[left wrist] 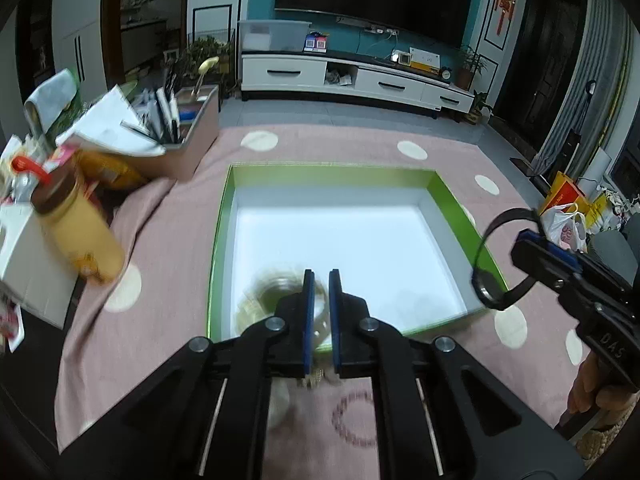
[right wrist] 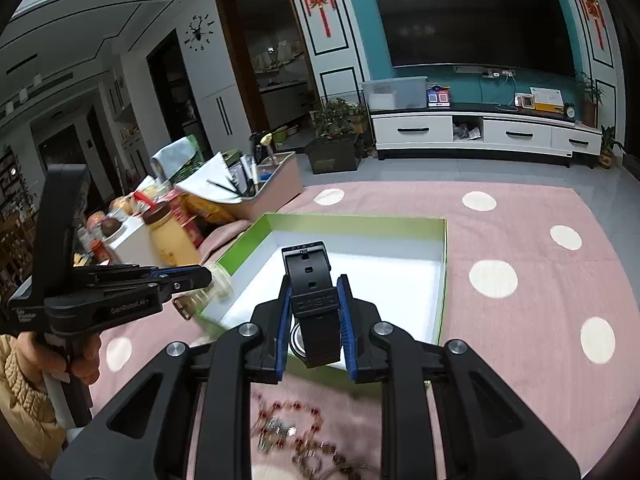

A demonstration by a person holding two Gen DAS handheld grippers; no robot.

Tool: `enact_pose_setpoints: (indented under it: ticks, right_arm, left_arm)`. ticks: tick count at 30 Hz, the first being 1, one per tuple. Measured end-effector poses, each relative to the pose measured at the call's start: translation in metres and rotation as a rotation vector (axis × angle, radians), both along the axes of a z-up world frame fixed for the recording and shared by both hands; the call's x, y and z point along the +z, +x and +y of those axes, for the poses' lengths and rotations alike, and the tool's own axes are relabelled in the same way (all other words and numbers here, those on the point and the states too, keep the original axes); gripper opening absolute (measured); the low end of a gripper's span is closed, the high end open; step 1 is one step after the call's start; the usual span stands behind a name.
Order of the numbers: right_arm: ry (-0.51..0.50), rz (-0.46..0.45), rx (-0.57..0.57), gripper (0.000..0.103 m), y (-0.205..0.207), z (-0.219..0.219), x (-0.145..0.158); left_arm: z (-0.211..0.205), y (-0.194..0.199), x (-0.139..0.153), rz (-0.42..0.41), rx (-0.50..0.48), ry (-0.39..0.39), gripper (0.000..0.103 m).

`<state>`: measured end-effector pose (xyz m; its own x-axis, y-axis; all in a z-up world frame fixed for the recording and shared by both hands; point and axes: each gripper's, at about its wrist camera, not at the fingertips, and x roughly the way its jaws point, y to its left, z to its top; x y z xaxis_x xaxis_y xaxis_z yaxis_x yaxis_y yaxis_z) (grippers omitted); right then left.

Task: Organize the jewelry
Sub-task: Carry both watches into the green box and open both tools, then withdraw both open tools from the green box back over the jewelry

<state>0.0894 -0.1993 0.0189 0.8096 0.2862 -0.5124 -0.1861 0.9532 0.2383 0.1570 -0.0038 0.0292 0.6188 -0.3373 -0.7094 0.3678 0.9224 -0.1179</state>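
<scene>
An open box [left wrist: 452, 200] with green walls and a white floor lies on a pink dotted cloth [left wrist: 168, 248]. My left gripper [left wrist: 321, 280] hangs over the box's near left corner, shut on a pale, blurred bracelet [left wrist: 276, 300]. In the right wrist view the left gripper [right wrist: 206, 276] holds the pale bracelet [right wrist: 220, 280] above the box's [right wrist: 340, 222] left wall. My right gripper [right wrist: 315, 284] is shut on the strap of a black watch [right wrist: 310, 304] over the box's near edge. From the left wrist view, the right gripper [left wrist: 520, 240] carries the watch [left wrist: 490, 286] beside the box's right wall.
Loose red-beaded jewelry [right wrist: 288, 420] lies on the cloth in front of the box, and a bead ring [left wrist: 356, 420] shows under my left gripper. A yellow bottle [left wrist: 80, 232], a white box and a pen organizer [left wrist: 188, 132] crowd the left. A hand [right wrist: 84, 360] grips the left tool.
</scene>
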Motion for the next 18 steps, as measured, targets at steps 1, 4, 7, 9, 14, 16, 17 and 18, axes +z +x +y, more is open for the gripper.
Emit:
enact_pose_setpoints:
  ticks: [1, 4, 7, 9, 14, 16, 17, 18]
  right_arm:
    - [-0.002, 0.005, -0.005, 0.022, 0.005, 0.000, -0.002]
    - [-0.021, 0.031, -0.015, 0.022, 0.023, 0.002, -0.010]
    - [-0.024, 0.069, -0.017, 0.022, 0.040, 0.002, -0.020]
    - [-0.006, 0.095, -0.017, 0.022, 0.048, 0.000, -0.027]
    - [0.026, 0.115, -0.068, 0.063, 0.052, -0.010, -0.034]
    - [0.047, 0.108, -0.075, 0.064, 0.048, -0.015, -0.032]
    - [0.060, 0.104, -0.078, 0.064, 0.045, -0.018, -0.030]
    - [0.067, 0.101, -0.081, 0.064, 0.043, -0.021, -0.028]
  left_arm:
    - [-0.004, 0.005, 0.001, -0.001, -0.005, 0.001, 0.007]
    - [-0.013, 0.021, -0.004, 0.021, -0.012, 0.001, 0.007]
    - [-0.019, 0.035, -0.017, 0.059, 0.005, 0.010, 0.007]
    - [-0.017, 0.038, -0.023, 0.078, 0.011, -0.001, 0.007]
    - [-0.007, 0.041, -0.026, 0.085, 0.046, -0.008, 0.028]
    - [0.001, 0.039, -0.023, 0.073, 0.061, -0.014, 0.036]
    - [0.005, 0.038, -0.021, 0.069, 0.072, -0.018, 0.040]
    - [0.008, 0.037, -0.019, 0.065, 0.079, -0.023, 0.048]
